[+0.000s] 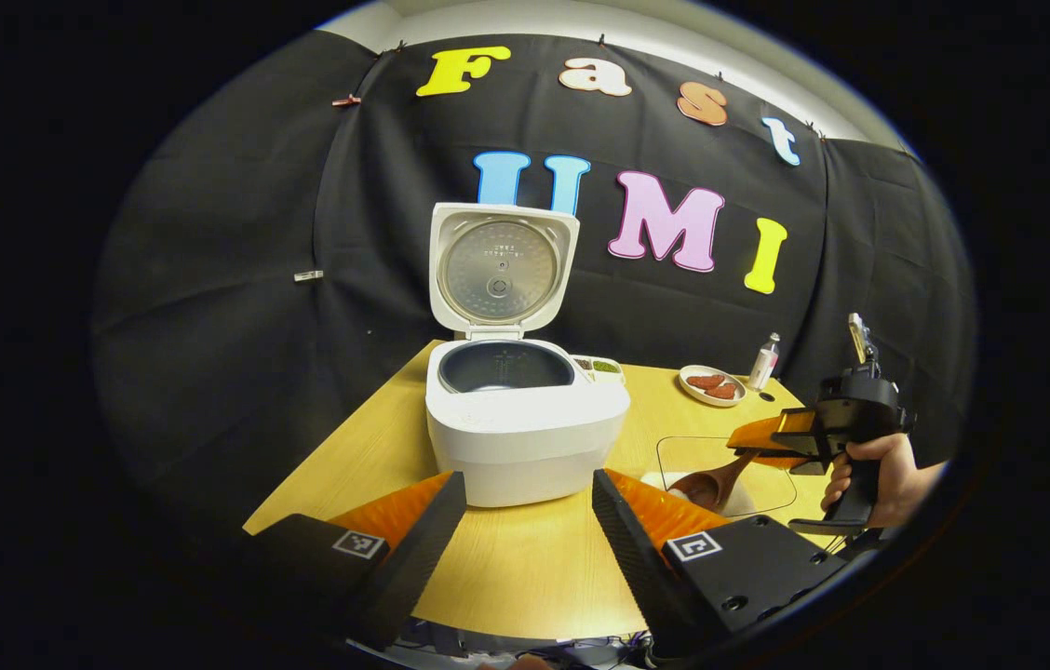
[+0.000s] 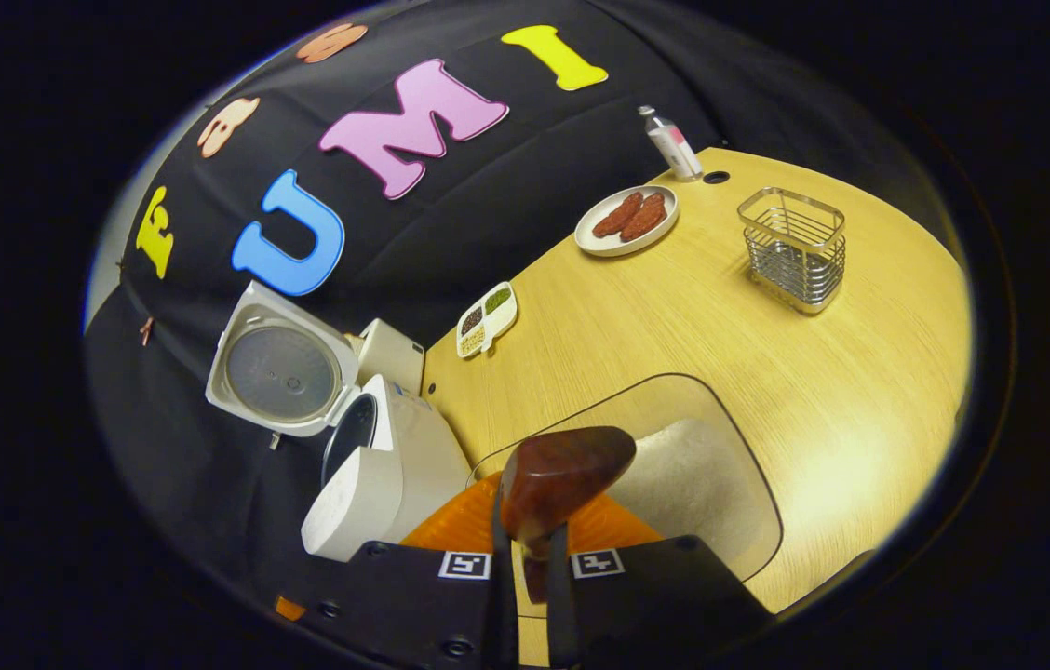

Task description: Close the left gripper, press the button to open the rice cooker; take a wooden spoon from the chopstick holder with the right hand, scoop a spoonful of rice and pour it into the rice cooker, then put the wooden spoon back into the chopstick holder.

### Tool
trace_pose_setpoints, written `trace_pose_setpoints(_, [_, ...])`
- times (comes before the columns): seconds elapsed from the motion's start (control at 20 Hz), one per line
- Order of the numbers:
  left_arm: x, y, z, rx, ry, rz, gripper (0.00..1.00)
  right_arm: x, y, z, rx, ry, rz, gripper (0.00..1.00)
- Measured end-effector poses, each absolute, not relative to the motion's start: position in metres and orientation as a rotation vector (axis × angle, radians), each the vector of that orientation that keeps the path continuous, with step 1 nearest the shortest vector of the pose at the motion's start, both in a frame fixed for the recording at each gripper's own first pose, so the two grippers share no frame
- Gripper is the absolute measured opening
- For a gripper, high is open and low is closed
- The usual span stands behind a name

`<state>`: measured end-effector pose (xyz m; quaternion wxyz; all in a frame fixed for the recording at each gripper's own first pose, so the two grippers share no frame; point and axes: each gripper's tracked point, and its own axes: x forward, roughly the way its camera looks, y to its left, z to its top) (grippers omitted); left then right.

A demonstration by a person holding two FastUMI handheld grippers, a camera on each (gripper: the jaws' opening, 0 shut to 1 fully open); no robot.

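The white rice cooker [image 1: 525,433] stands open on the wooden table, its lid [image 1: 499,270] upright and the dark inner pot bare. My left gripper [image 1: 525,544] hovers open in front of it, holding nothing. Off to the right, my right gripper [image 1: 790,435], held by a hand [image 1: 874,475], is shut on the handle of the wooden spoon [image 1: 716,482]. In the right gripper view, my right gripper [image 2: 530,558] holds the spoon [image 2: 562,479] with its bowl down at the rice pile [image 2: 688,475] in a clear tray [image 2: 758,484]. The wire chopstick holder [image 2: 795,247] stands beyond, with nothing in it.
A plate with reddish pieces [image 2: 627,219], a small bottle [image 2: 672,141] and a small divided dish [image 2: 486,319] sit along the table's far edge. The open cooker [image 2: 385,465] lies left of the rice tray. Bare tabletop [image 2: 674,307] separates tray and holder.
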<state>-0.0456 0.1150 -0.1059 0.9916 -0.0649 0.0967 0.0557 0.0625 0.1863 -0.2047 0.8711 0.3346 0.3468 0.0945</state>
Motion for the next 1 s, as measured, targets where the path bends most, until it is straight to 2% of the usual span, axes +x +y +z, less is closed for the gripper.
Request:
trace_pose_setpoints(0.3, [-0.045,0.108,-0.108,-0.139,0.193,0.098,0.94,0.085,0.151,-0.184,0.845,0.708,0.136,0.17])
trace_pose_setpoints(1.0, [-0.047,0.113,-0.103,-0.129,0.168,0.102,0.94,0.147,0.154,-0.072,1.107,0.582,0.191,0.17])
